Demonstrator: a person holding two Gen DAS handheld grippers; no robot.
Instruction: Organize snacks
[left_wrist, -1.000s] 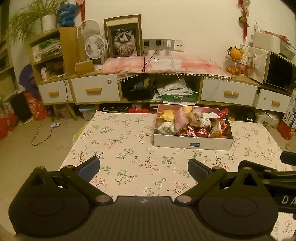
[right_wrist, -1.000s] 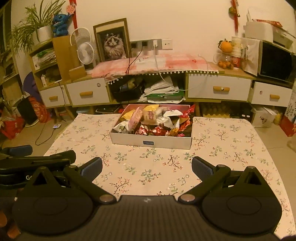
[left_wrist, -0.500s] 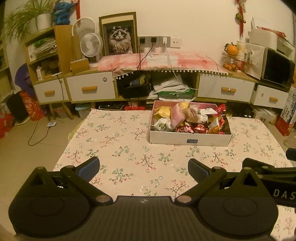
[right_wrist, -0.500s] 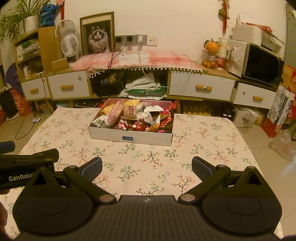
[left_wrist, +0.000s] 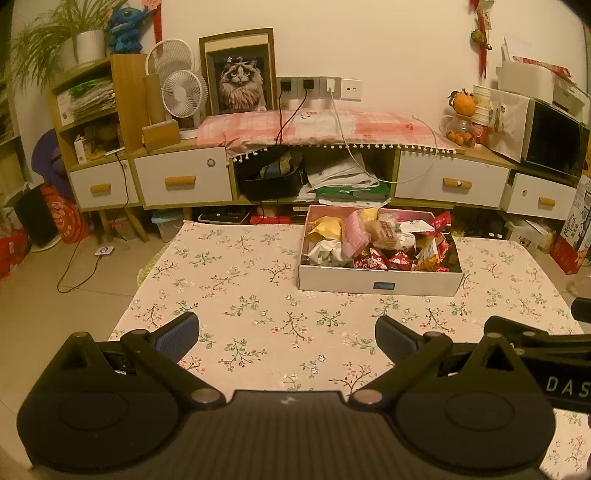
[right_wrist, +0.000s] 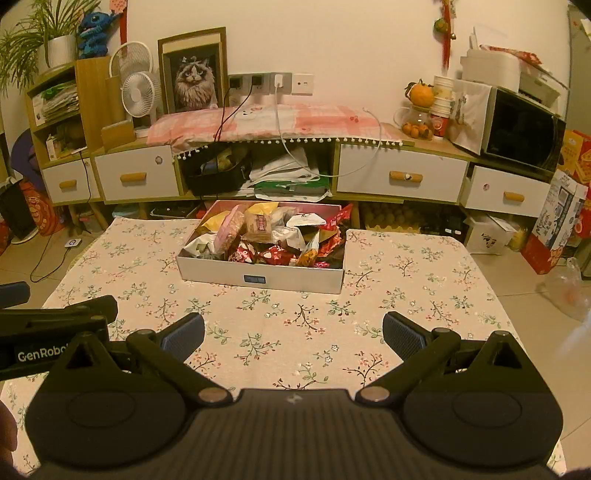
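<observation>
A white box (left_wrist: 380, 282) sits on the worktop (left_wrist: 236, 280) toward its far edge, a little right of centre in the left view and near the middle in the right view. It is heaped with snacks (left_wrist: 380, 243): wrapped packets in pink, yellow, white and red, lying at all angles, some poking above the rim. No packet lies loose on the flowered cloth.

How far along this is cannot be settled. All the snacks being in the box fits a gathering that is complete; the jumble inside fits equally a sorting that is yet to come.

The box's long axis runs left to right, parallel to the worktop's far edge, with one long wall and its small dark label facing the cameras.

The left gripper (left_wrist: 286, 338) hovers over the near edge, jaws spread wide and holding nothing. The right gripper (right_wrist: 293, 334) is beside it, jaws likewise spread and empty. Both point toward the box, well short of it.
</observation>
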